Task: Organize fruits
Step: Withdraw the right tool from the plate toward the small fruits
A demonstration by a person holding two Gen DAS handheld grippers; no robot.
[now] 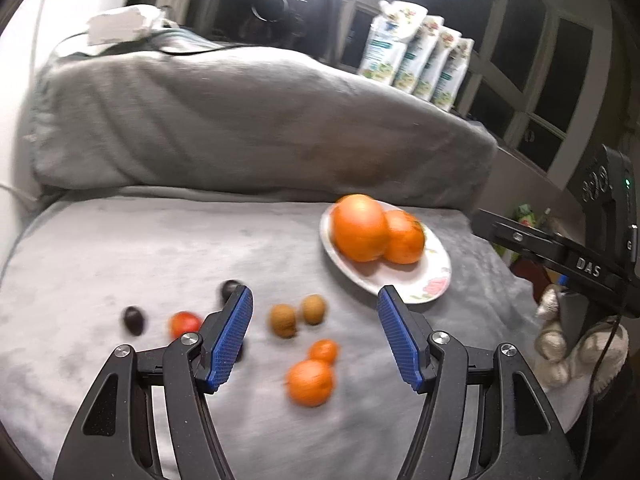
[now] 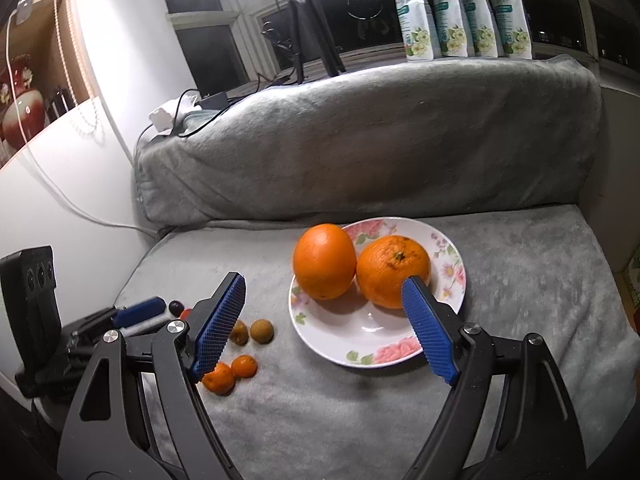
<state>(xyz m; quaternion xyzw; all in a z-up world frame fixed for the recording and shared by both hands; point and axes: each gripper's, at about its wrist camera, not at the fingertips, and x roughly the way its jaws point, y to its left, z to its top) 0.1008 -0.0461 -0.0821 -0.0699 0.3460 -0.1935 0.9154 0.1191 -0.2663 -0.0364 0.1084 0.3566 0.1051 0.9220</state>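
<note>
Left gripper (image 1: 316,332): the fingers are standing apart with nothing between the pads, hovering over the loose fruit on the grey blanket (image 1: 120,248). Right gripper (image 2: 324,328): the fingers are spread wider, also empty, hovering over the near rim of the plate (image 2: 360,340).

Nearest in the left view, two tangerines (image 1: 310,382) are lying side by side and touching. Just beyond them, two brown fruits (image 1: 283,320) are sitting close together. To their left, a red fruit (image 1: 185,323) and two dark plums (image 1: 134,320) are lying apart from one another. The second plum is partly hidden behind the left finger.

The right view is showing the tangerines and brown fruits only partly, behind its left finger; the plums and the red fruit are barely showing there.

The plate is holding two oranges (image 2: 324,262), touching each other. The right view is showing its floral rim in full; the left view is blurring it.

A gloved hand (image 1: 568,344) on the right gripper's handle is appearing in the left view only. A tripod (image 2: 308,28) is standing clear in the right view only. Behind the grey cushion (image 2: 360,140), four floral packets (image 2: 460,8) are standing in a row in both views.
</note>
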